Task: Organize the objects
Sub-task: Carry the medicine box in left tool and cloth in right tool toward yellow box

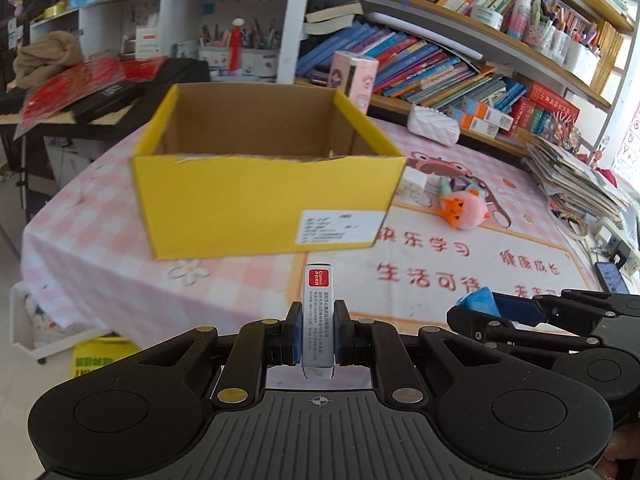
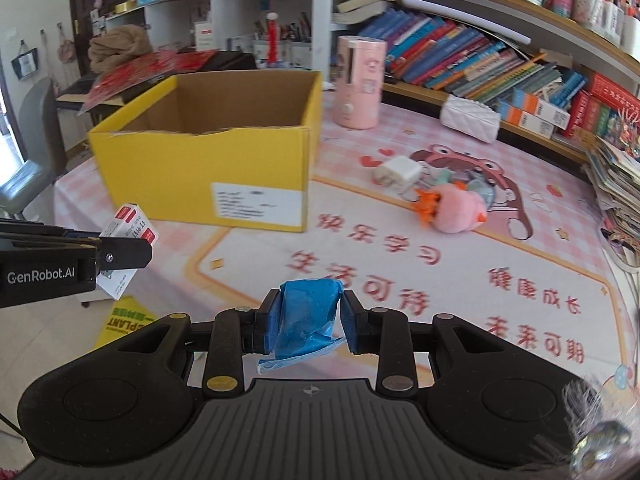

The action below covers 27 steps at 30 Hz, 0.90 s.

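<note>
- Yellow cardboard box [image 1: 256, 204] sits open ahead; you are carrying things to it.
- Left gripper [image 1: 318, 336] squeezes a small white staple box [image 1: 318, 312].
- Right gripper [image 2: 308, 320] squeezes a crumpled blue plastic bag [image 2: 310, 316].
- Next, lift both over the box rim.

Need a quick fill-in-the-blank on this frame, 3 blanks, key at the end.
1. The left gripper is shut on a small white ____ with a red label.
2. The right gripper is shut on a crumpled ____ bag.
3. The open cardboard box on the table is ____ on the outside.

Missing words: box; blue; yellow
</note>
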Motion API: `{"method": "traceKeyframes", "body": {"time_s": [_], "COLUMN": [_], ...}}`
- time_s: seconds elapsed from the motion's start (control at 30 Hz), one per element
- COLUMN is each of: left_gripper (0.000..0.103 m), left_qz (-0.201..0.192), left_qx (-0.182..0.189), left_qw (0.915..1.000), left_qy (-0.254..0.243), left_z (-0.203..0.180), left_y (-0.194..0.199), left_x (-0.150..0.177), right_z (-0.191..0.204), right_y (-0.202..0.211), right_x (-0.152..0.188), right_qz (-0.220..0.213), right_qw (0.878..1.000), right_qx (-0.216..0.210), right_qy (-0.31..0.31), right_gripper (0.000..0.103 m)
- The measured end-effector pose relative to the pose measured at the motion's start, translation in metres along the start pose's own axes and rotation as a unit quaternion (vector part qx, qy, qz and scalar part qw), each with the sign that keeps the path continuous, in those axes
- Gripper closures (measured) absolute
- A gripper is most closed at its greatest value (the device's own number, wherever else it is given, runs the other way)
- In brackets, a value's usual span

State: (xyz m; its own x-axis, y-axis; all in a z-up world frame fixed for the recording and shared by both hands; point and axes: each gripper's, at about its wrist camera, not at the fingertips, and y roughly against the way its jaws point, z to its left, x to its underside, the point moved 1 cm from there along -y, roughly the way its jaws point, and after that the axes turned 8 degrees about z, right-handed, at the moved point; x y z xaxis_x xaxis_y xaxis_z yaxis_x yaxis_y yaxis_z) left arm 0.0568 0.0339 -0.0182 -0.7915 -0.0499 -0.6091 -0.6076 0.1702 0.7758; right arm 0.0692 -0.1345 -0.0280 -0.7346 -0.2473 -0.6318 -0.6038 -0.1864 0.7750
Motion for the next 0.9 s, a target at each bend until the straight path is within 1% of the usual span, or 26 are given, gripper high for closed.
{"method": "traceKeyframes", "body": {"time_s": [0.2, 0.47, 0.9], "left_gripper": [0.09, 0.09, 0.09], "left_qz": [-0.004, -0.01, -0.03], "left_qx": [-0.001, -0.002, -0.003], "left_qw": [1.0, 0.9999, 0.9994], "left_qy": [-0.006, -0.012, -0.017], "left_z": [0.016, 0.033, 0.06], "left_y": [0.017, 0.032, 0.048], "left_x": [0.012, 0.024, 0.028], "right_z": [0.027, 0.051, 0.085], "right_y": [0.01, 0.019, 0.025], "right_x": [0.009, 0.018, 0.015], "right_qz": [-0.006, -0.013, -0.032], "right_qw": [1.0, 1.0, 0.999], "right_qx": [-0.002, -0.002, -0.002], "right_qy": [-0.002, -0.008, -0.002], "right_gripper": [0.074, 0.074, 0.074]}}
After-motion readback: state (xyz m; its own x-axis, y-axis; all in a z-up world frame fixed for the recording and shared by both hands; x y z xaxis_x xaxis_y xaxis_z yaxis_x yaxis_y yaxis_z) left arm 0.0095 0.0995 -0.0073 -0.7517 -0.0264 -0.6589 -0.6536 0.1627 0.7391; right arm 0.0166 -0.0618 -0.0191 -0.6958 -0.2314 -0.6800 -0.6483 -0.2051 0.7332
